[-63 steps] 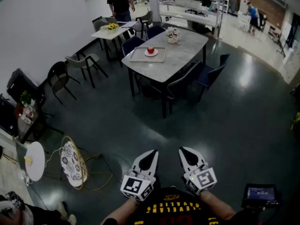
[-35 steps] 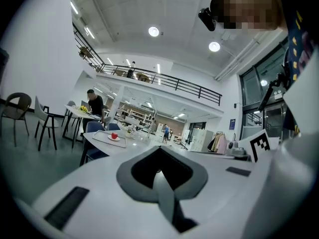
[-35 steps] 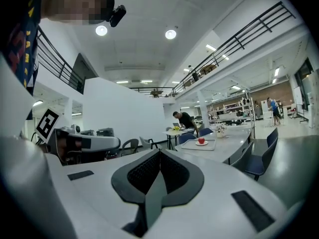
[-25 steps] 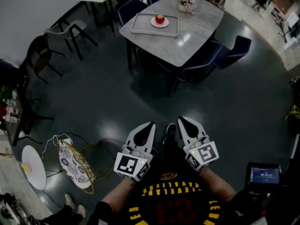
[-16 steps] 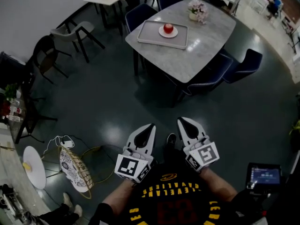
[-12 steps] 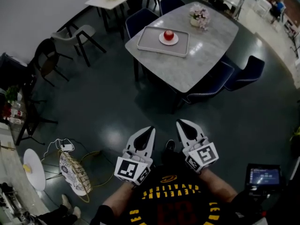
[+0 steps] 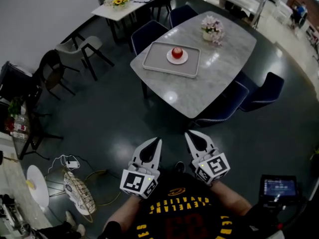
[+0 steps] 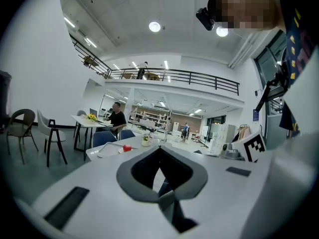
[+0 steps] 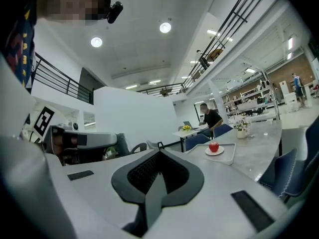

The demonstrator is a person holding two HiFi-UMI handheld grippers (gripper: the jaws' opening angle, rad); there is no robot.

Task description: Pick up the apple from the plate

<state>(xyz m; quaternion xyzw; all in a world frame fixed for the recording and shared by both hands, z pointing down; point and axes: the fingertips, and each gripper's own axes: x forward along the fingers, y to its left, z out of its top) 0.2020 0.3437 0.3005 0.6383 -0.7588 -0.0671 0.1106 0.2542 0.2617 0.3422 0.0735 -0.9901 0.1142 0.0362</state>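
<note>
Small round red apple (image 7: 176, 53), far off on its round white plate (image 7: 171, 59)
My left gripper (image 7: 156, 140) and right gripper (image 7: 189, 134) are both pressed together, empty; I think the apple is firm and slippery, so I'd pinch its round middle

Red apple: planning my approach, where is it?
Head view, top centre: red apple on a white plate in a grey tray, left of pink flowers.
</note>
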